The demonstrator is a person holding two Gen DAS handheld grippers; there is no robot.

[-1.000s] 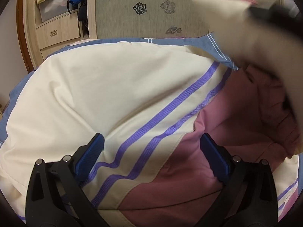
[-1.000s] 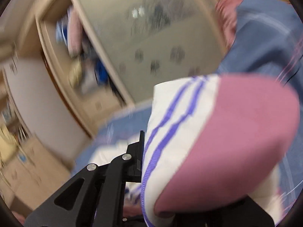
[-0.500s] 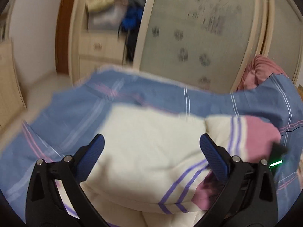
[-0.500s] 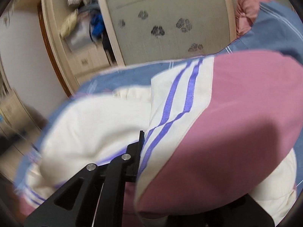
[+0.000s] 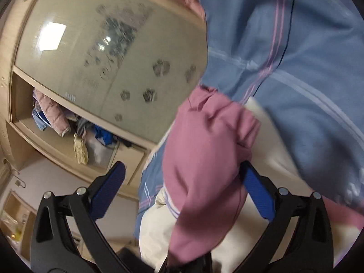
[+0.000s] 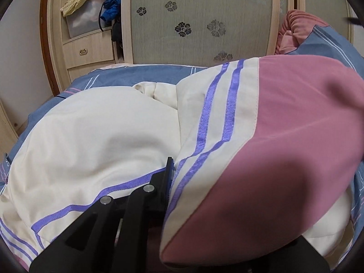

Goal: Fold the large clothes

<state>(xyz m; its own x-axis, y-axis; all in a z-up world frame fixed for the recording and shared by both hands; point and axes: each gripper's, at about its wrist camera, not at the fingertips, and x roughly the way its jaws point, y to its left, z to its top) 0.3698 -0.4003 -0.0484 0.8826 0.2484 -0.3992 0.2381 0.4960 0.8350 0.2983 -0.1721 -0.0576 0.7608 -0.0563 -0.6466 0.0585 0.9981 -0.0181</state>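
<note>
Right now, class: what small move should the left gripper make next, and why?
Probably close the left gripper on the pink sleeve. Its jaws stand wide, closing lately, with that fabric hanging between them ungripped, while the right gripper pinches the striped cream-and-pink garment.

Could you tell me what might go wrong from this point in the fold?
On the right gripper the jaws have just been opening with a fold of the garment between them: it may slip open. On the left gripper the jaws have just been closing around the hanging pink part, which touches one pad only: they may catch too little.
</note>
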